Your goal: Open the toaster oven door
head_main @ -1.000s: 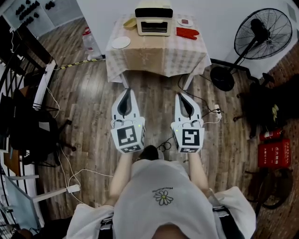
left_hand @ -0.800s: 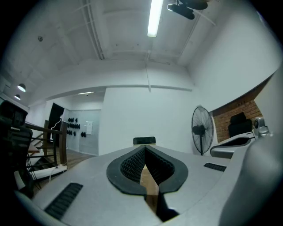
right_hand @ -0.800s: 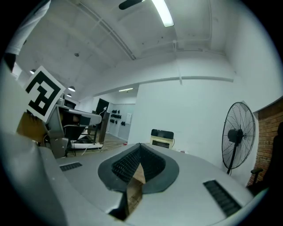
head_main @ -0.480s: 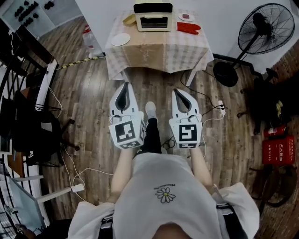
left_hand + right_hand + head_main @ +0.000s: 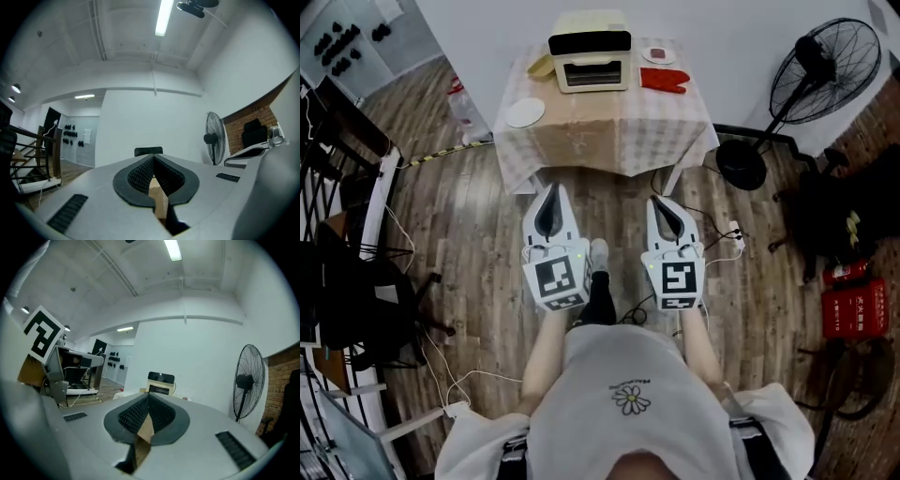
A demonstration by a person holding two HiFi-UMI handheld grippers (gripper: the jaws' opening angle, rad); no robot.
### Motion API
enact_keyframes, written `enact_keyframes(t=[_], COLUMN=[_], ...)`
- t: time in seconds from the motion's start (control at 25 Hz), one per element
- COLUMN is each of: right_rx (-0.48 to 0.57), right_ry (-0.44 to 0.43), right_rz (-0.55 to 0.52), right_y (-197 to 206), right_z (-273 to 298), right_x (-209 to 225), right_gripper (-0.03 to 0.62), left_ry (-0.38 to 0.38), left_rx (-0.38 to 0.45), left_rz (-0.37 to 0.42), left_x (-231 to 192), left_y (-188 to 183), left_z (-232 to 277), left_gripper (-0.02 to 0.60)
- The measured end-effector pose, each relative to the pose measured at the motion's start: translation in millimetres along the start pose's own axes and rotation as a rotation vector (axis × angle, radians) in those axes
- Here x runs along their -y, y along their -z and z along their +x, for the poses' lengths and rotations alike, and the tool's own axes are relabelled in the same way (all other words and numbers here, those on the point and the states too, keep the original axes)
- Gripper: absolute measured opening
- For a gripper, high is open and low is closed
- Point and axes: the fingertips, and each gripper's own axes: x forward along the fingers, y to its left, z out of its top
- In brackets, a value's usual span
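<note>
Two grippers, both empty, jaws pressed fully together. The left hand-held gripper (image 5: 550, 192) and right hand-held gripper (image 5: 664, 204) hang side by side over the floor (image 5: 469, 216), tips forward. Well ahead of both, roughly between their lines, the toaster oven (image 5: 591, 63) sits on the tabletop (image 5: 609, 127) with its door (image 5: 592, 73) shut. A red mitt (image 5: 664, 80) lies ahead of the right one, a plate (image 5: 525, 112) ahead-left.

Cream oven (image 5: 590, 62) with a black band, on a beige-and-white checked cloth (image 5: 609, 131). Beside it are a red mitt (image 5: 664, 81) and a white plate (image 5: 525, 112). My left tong (image 5: 551, 187) and right tong (image 5: 660, 200), pale grey, bear black-and-white square markers above the brown plank floor (image 5: 478, 187). The fan (image 5: 825, 70) is black.
</note>
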Motion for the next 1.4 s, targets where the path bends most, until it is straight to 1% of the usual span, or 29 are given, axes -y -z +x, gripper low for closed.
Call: enact_keyframes(t=[0.16,0.28,0.52,0.6,0.72,0.92,1.12,1.4], right_rx=[-0.004,0.008,0.010,0.013,0.008,-0.003,-0.004,-0.024], right_ry=[0.005,0.008,0.003,0.013,0.028,0.030,0.033,0.037], right_rz=[0.015,0.020,0.052,0.066,0.060,0.053,0.055,0.037], right_y=[2.2,-5.3,-24.5,-31.1,-36.9,-38.3,-40.9,-34.7], right_z=[49.4,92.8,189.5,224.3,277.5,349.9,395.0,413.1], right_x=[16.4,28.9,54.7,64.0,76.8,85.9,92.1,97.8], right_gripper=[0.009,0.009,0.009,0.009,0.009,0.009,0.009,0.009], left_ry=[0.015,0.014,0.020,0.036,0.056,0.060,0.064,0.061], left_rx=[0.002,0.013,0.021,0.023,0.029,0.008,-0.020,-0.065], left_rz=[-0.019,-0.051,-0.076,-0.073,-0.054,-0.091,-0.099,-0.125], left_x=[-8.6,-24.0,-62.1,-75.2,-91.0,-115.7,-128.5,-128.4], left_y=[6.6,4.4,-1.0,-2.2,-1.5,11.7,25.1,39.9], left_z=[48.4,89.3,182.2,216.8,266.8,337.2,380.0,391.0], left_gripper=[0.017,0.017,0.017,0.017,0.017,0.017,0.017,0.017])
